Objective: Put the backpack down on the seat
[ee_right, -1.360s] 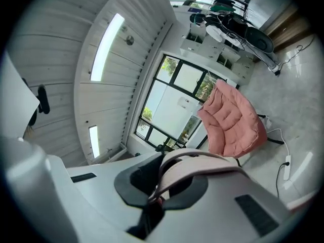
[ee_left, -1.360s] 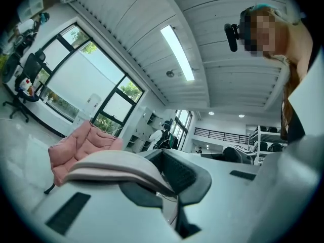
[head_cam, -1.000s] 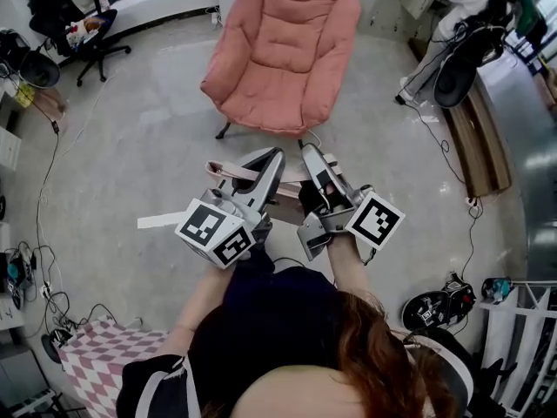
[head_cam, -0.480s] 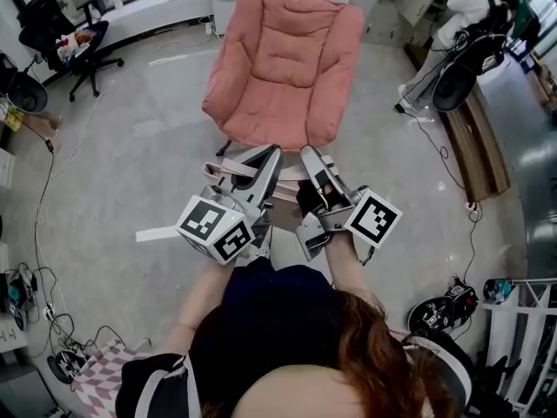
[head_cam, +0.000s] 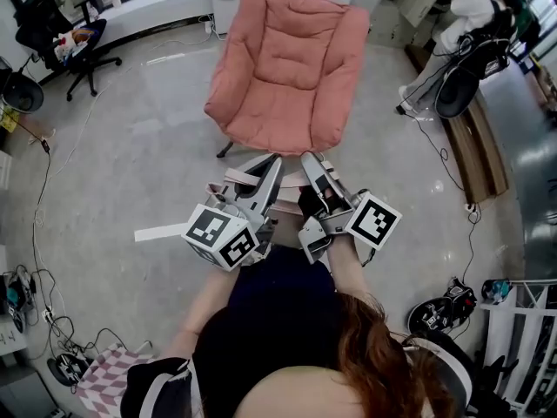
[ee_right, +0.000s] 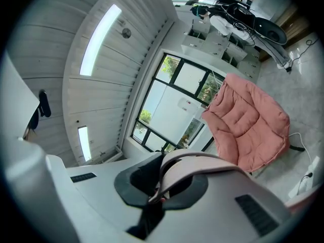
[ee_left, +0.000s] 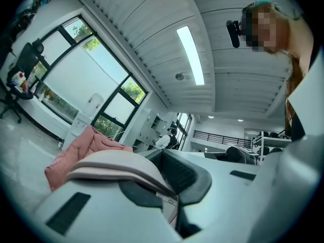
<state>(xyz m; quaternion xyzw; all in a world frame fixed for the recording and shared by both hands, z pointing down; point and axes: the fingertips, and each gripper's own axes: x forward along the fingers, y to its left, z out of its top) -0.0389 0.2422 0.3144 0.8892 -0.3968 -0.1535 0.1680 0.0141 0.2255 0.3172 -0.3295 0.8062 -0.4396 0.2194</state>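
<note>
A pale pink backpack (head_cam: 285, 200) hangs by its straps in front of the person, mostly hidden under the two grippers. In the left gripper view, my left gripper (ee_left: 163, 161) is shut on a pale pink strap (ee_left: 114, 165) that drapes over one jaw. My right gripper (ee_right: 161, 172) is shut on the other strap (ee_right: 205, 162), which loops over its jaws. In the head view both grippers, left (head_cam: 273, 162) and right (head_cam: 310, 158), point at the front edge of the pink cushioned chair (head_cam: 287, 59), just short of its seat.
A black office chair (head_cam: 65, 29) stands at the back left. Cables (head_cam: 39, 233) trail over the floor on the left. A wooden bench (head_cam: 480, 142) and a dark bag (head_cam: 459, 72) are on the right. A white strip (head_cam: 157, 232) lies on the floor.
The person has stepped closer to the pink chair, so its front edge now lies right ahead of the gripper tips. Both grippers still hold the straps.
</note>
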